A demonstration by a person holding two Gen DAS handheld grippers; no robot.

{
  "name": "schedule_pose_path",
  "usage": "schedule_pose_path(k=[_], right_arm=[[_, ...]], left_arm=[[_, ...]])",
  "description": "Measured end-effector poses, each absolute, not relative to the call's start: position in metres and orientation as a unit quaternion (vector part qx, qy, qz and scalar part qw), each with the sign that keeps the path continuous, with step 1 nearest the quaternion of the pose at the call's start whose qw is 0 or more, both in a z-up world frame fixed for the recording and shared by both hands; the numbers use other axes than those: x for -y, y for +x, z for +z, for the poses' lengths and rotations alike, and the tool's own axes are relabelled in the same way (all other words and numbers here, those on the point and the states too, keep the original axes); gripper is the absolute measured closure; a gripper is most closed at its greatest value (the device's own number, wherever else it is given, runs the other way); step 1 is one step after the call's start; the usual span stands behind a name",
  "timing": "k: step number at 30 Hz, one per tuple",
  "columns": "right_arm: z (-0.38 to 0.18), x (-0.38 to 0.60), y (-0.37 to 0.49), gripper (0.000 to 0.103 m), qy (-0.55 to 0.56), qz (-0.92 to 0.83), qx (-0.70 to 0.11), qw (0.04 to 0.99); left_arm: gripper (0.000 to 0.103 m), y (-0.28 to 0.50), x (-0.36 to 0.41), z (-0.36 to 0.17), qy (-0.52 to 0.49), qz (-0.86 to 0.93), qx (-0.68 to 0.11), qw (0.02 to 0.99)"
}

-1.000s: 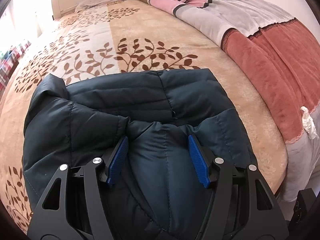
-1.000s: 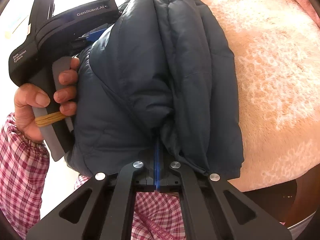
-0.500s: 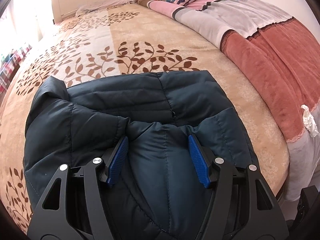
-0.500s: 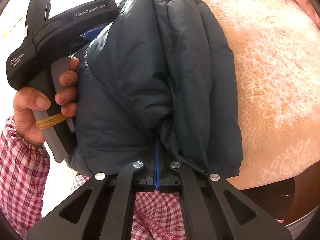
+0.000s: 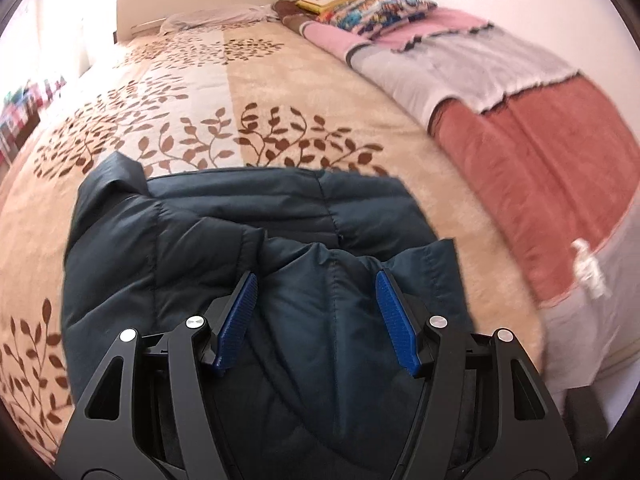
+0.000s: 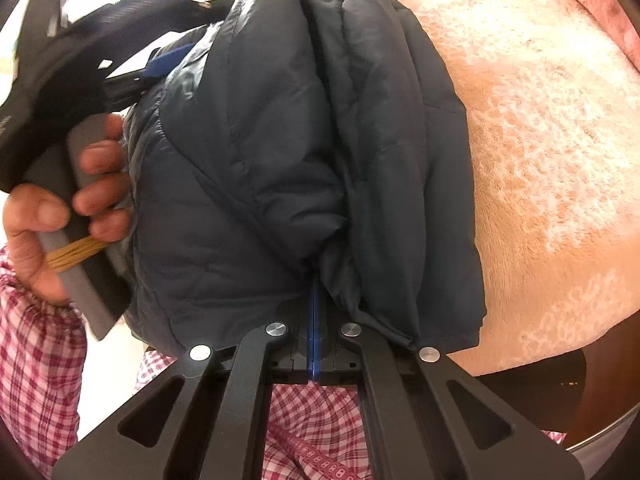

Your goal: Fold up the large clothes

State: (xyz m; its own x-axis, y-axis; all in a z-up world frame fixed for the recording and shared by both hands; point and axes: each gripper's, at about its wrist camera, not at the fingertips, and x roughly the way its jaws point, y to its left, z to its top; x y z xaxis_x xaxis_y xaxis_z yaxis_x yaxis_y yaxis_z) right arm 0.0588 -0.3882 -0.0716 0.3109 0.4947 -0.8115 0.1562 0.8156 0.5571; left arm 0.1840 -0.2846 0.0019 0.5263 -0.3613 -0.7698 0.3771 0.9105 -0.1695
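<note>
Presently right gripper (image 6: 314, 300) pressed together, pinching hem of dark puffer jacket (image 5: 240, 248); thin slippery bite, likely to slide out under pull. Left gripper (image 5: 316, 308) spread wide around thick padded fold; pads seem to bear on it, grip unconfirmed. Jacket bunched at near bed edge (image 6: 520, 356); overhang risk. Beyond, patterned bedspread (image 5: 248, 92) offers room; blanket (image 5: 540, 148) bounds right.

jacket (image 5: 248, 240): smooth quilted cloth, slight sheen | bedspread (image 5: 256, 92): plush fuzzy cloth | fingers (image 5: 394, 316): ribbed plastic
</note>
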Motion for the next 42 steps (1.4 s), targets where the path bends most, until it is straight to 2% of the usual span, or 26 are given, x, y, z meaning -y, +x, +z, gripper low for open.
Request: schedule_pose_path(k=[8,13,22,30,37,42], right_arm=[[-0.073,0.386,0.056,0.103,0.286,0.112,-0.57,0.762],[-0.076,0.39,0.052,0.103,0.29,0.112,-0.567,0.763],[-0.075,0.383,0.051,0.103,0.283,0.094,-0.569,0.766],[-0.071,0.375,0.05,0.103,0.272,0.076,-0.572,0.77],[-0.069,0.377,0.051,0.103,0.287,0.077,-0.573,0.764],[-0.072,0.388,0.052,0.103,0.295,0.085,-0.572,0.76]], left_arm=[[0.042,0.151,0.215,0.042,-0.033,-0.2,-0.406,0.891],[0.042,0.124,0.157,0.044,-0.08,-0.184,-0.412,0.889],[0.034,0.077,0.07,-0.015,-0.206,-0.155,-0.474,0.842],[0.03,0.082,0.08,-0.052,-0.266,-0.184,-0.511,0.797],[0.007,0.083,0.095,-0.079,-0.261,-0.195,-0.525,0.787],[0.004,0.083,0.09,-0.092,-0.289,-0.201,-0.535,0.768]])
